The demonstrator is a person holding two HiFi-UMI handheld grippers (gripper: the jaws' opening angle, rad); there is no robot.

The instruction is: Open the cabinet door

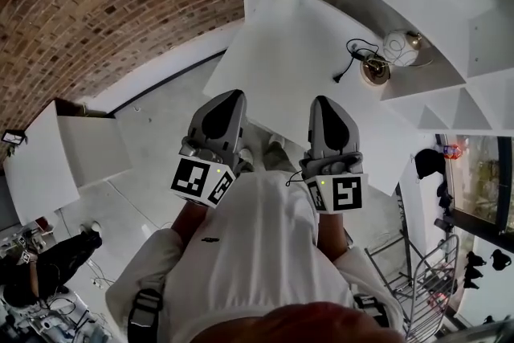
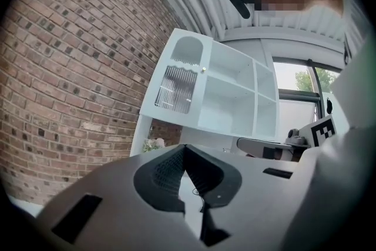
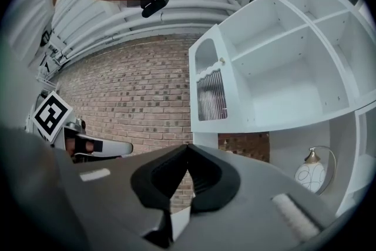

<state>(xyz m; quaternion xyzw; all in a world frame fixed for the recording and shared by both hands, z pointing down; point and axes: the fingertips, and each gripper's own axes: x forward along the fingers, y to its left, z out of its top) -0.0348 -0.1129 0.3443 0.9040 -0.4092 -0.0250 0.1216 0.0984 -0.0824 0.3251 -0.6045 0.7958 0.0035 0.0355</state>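
The grey left gripper point(image 1: 231, 96) and grey right gripper point(image 1: 323, 102) have their jaws pressed together, holding nothing. Both are well apart from the ribbed-glass door point(image 3: 210, 91) of the white cabinet point(image 3: 282, 67).

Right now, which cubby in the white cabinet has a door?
The leftmost one: its door has ribbed glass and a small knob; the other cubbies stand open.
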